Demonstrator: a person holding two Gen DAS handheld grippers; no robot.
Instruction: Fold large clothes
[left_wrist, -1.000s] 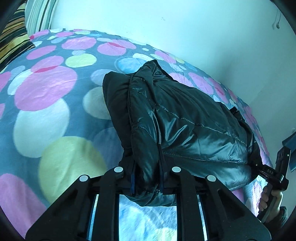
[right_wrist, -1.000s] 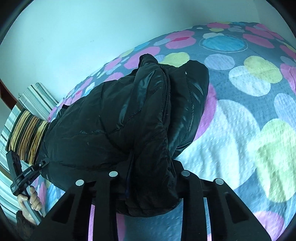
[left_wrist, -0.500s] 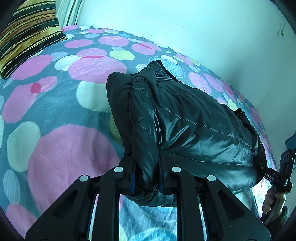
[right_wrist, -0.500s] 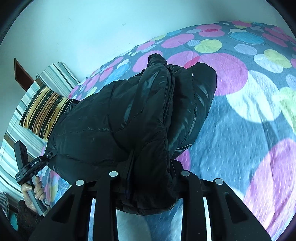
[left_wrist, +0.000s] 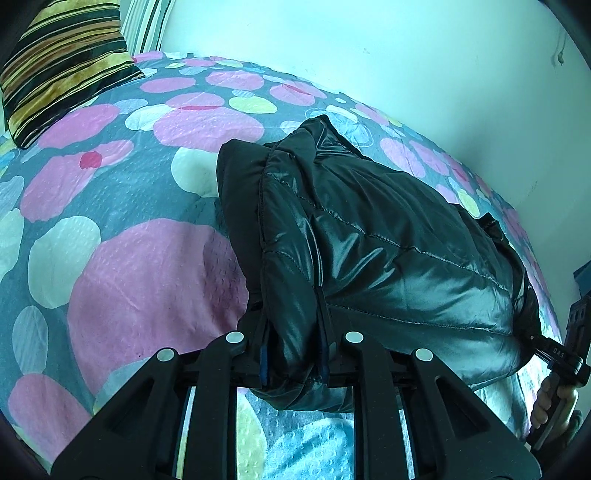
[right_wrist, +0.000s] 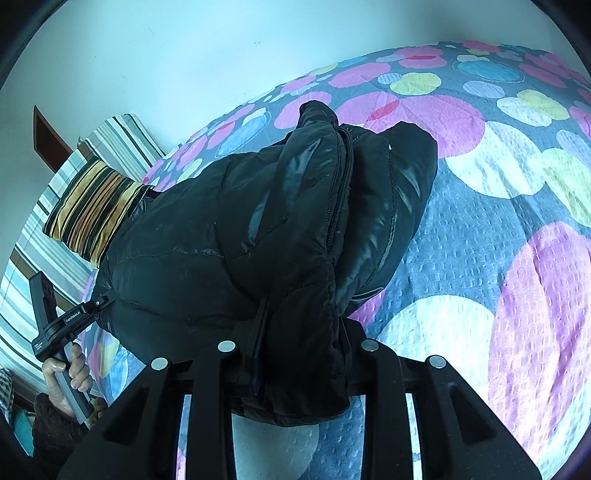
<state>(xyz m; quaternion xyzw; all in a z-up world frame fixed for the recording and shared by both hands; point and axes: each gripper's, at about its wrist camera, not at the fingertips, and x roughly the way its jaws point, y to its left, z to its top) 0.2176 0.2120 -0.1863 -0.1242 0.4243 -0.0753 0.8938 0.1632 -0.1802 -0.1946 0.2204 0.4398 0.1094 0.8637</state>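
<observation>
A shiny black puffer jacket (left_wrist: 369, 240), bunched and folded, stretches between my two grippers above the polka-dot bedspread (left_wrist: 147, 280). My left gripper (left_wrist: 291, 332) is shut on one end of its near edge, with fabric bulging between the fingers. The right gripper (right_wrist: 301, 343) is shut on the other end of the jacket (right_wrist: 258, 240). In each wrist view the opposite gripper pinches the jacket's far corner: the right gripper (left_wrist: 535, 343) and the left gripper (right_wrist: 99, 304), each held by a hand. The jacket's underside is hidden.
A yellow-and-black striped pillow (left_wrist: 62, 55) lies at the head of the bed, beside a striped cushion (right_wrist: 122, 136). A pale wall (left_wrist: 369, 44) runs along the bed's far side. Bedspread (right_wrist: 498, 258) extends right of the jacket.
Both grippers have carried the jacket sideways across the bed toward the pillow end. The striped pillow has come further into both views. Both grips are unchanged.
</observation>
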